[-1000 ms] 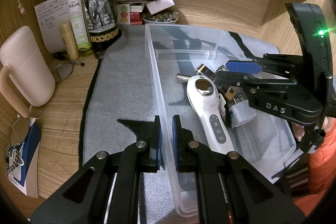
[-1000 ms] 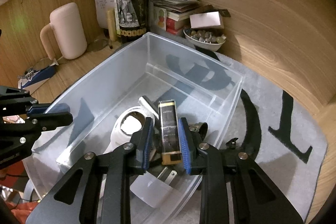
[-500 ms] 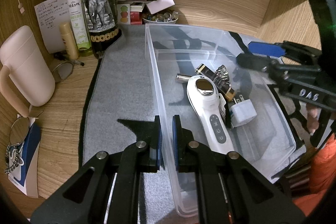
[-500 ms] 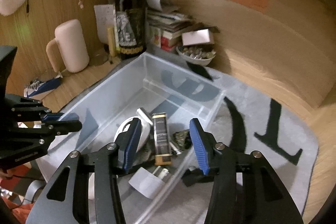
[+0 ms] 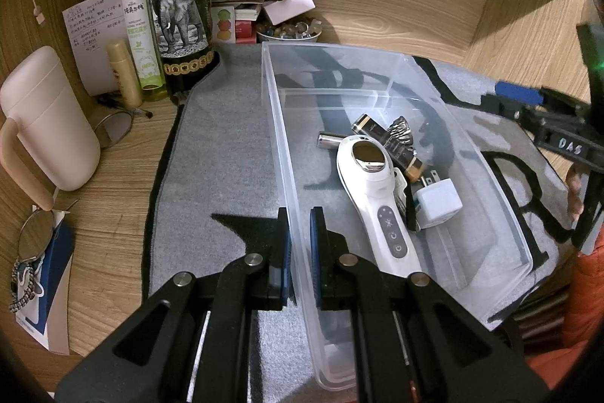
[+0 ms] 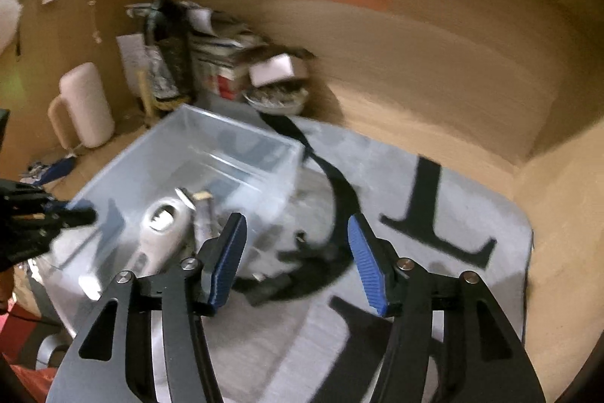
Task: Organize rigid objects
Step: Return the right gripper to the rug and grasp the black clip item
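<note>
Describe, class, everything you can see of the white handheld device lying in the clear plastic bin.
The white handheld device is glossy plastic, with a broad head holding an oval mirror-like metal plate and a slimmer handle with a grey button strip. It lies flat, face up, on the floor of the clear plastic bin, handle toward the left-wrist camera. A small silver cylinder touches its head; a white plug adapter sits alongside.

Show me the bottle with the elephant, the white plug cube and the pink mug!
elephant bottle [image 5: 177,21], left wrist view, on its elephant label
white plug cube [image 5: 439,202], left wrist view, on its top face
pink mug [image 5: 45,116], left wrist view, on its body
</note>
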`<move>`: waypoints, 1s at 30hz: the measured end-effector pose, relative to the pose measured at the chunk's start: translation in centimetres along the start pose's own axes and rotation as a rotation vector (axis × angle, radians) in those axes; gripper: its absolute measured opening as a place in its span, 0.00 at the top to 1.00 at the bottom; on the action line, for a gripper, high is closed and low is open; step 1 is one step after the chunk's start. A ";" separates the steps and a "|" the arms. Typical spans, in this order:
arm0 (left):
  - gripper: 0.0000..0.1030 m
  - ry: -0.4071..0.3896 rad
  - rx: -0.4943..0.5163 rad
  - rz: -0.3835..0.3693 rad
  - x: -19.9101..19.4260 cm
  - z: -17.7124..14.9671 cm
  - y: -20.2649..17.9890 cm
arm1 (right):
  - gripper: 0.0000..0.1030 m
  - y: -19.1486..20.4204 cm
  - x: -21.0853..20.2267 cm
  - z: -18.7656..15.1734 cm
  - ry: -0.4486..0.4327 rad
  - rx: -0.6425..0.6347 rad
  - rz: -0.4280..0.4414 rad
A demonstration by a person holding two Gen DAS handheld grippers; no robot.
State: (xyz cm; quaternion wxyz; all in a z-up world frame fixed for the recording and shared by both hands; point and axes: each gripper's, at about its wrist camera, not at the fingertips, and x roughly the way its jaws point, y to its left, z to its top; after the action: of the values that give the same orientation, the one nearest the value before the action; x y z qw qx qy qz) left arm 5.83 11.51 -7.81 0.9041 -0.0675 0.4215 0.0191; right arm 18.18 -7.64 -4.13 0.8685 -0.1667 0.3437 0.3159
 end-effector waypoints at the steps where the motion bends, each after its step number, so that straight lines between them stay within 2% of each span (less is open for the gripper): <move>1: 0.92 0.000 0.000 0.000 0.0 0.0 0.0 | 0.49 -0.4 0.2 -0.3 0.012 0.008 -0.005; 5: 0.92 0.000 0.001 0.002 0.0 -0.1 0.0 | 0.49 -1.7 1.8 -2.3 0.084 0.040 0.002; 8: 0.92 0.001 -0.003 0.004 0.0 -0.2 0.2 | 0.49 -1.8 3.0 -3.7 0.135 0.050 0.042; 11: 0.92 0.001 -0.008 0.005 0.0 -0.3 0.3 | 0.44 -1.2 4.0 -4.7 0.173 0.040 0.078; 17: 0.92 0.002 -0.009 0.005 0.0 -0.4 0.4 | 0.44 0.6 5.7 -5.6 0.226 -0.025 0.119; 28: 0.92 0.001 -0.011 0.005 0.0 -0.3 0.2 | 0.44 0.5 7.7 -4.5 0.219 -0.053 0.132; 29: 0.92 0.001 -0.011 0.005 0.0 -0.3 0.2 | 0.44 0.5 7.7 -4.5 0.216 -0.051 0.133; 30: 0.92 0.001 -0.011 0.005 0.0 -0.3 0.2 | 0.49 0.5 7.7 -4.5 0.212 -0.051 0.132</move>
State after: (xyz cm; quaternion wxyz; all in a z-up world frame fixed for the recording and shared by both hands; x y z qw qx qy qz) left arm 5.58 11.70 -8.08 0.9034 -0.0714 0.4222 0.0238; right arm 20.00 -6.22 -12.73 0.8001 -0.1981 0.4357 0.3616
